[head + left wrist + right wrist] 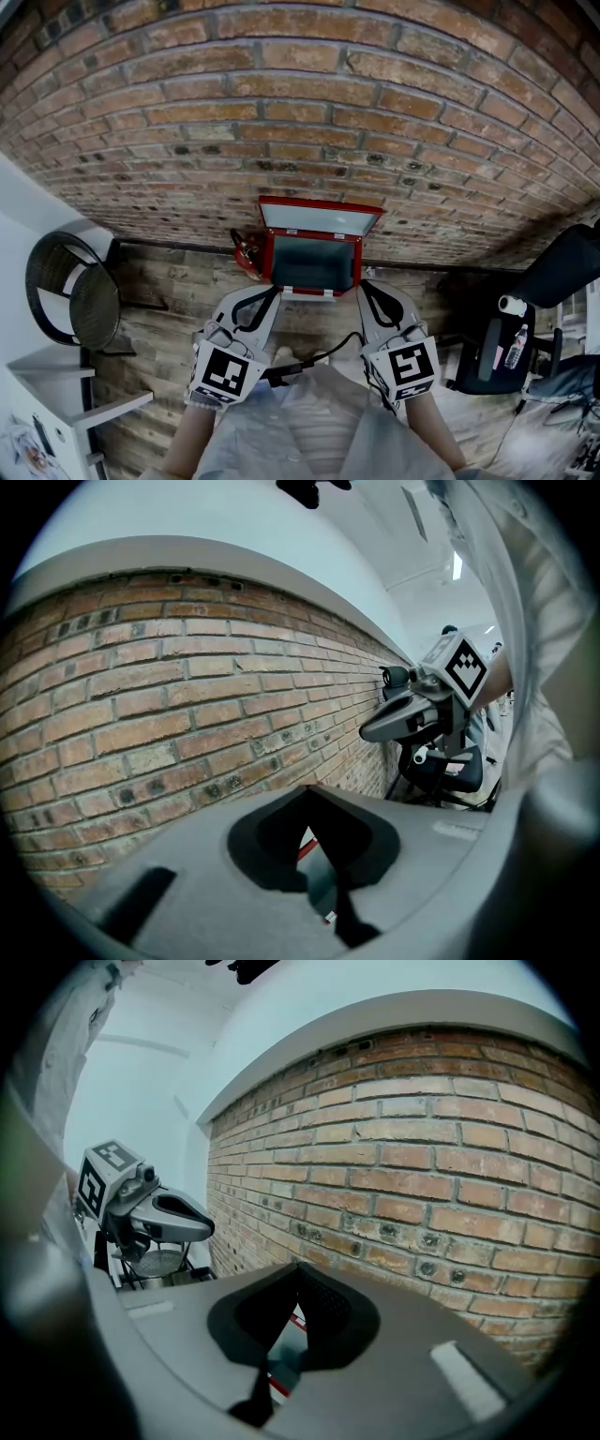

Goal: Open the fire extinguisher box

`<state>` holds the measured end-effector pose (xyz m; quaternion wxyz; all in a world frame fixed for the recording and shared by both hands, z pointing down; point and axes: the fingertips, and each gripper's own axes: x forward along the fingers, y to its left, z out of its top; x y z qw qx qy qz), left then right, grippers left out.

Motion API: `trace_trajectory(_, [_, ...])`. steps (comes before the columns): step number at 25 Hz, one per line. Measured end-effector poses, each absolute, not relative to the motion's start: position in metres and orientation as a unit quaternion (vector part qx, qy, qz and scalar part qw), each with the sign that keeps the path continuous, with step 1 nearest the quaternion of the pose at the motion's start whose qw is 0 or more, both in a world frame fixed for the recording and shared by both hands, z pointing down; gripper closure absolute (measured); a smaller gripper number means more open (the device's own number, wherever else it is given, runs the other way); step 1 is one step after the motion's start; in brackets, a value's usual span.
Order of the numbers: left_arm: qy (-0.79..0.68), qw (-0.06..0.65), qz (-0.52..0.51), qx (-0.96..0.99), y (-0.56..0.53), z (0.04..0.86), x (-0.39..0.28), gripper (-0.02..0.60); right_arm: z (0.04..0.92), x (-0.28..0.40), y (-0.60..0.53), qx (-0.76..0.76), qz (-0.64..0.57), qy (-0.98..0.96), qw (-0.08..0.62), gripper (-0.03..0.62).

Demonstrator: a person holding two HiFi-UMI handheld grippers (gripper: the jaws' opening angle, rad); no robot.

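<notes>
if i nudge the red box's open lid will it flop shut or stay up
The lid probably stays up: it stands raised and tilted back toward the brick wall. It looks like stiff sheet metal, so it should swing as one piece rather than flex.

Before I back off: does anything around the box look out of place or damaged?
The red box stands open, lid resting back toward the brick wall, its inside apparently empty. A red object lies outside beside its left wall, too small to identify. No damage or spill shows.
</notes>
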<state>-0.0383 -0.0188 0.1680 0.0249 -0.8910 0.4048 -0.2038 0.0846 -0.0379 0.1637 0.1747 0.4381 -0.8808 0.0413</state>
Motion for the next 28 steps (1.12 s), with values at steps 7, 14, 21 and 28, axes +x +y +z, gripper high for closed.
trace_trajectory(7, [0.403, 0.027, -0.205, -0.892, -0.0177, 0.1672, -0.0369, 0.583, 0.1637, 0.0833, -0.0354, 0.436, 0.039, -0.882, 0.177, 0.586])
trace_trajectory(14, [0.402, 0.026, -0.202, -0.893, -0.0170, 0.1687, -0.0351, 0.583, 0.1649, 0.0849, -0.0339, 0.436, 0.039, -0.881, 0.180, 0.586])
trace_trajectory(21, [0.402, 0.021, -0.198, -0.894, -0.0162, 0.1724, -0.0354, 0.583, 0.1662, 0.0834, -0.0313, 0.434, 0.040, -0.881, 0.185, 0.586])
trace_trajectory(28, [0.400, 0.021, -0.198, -0.895, -0.0140, 0.1724, -0.0356, 0.583, 0.1694, 0.0782, -0.0290, 0.430, 0.042, -0.882, 0.188, 0.586])
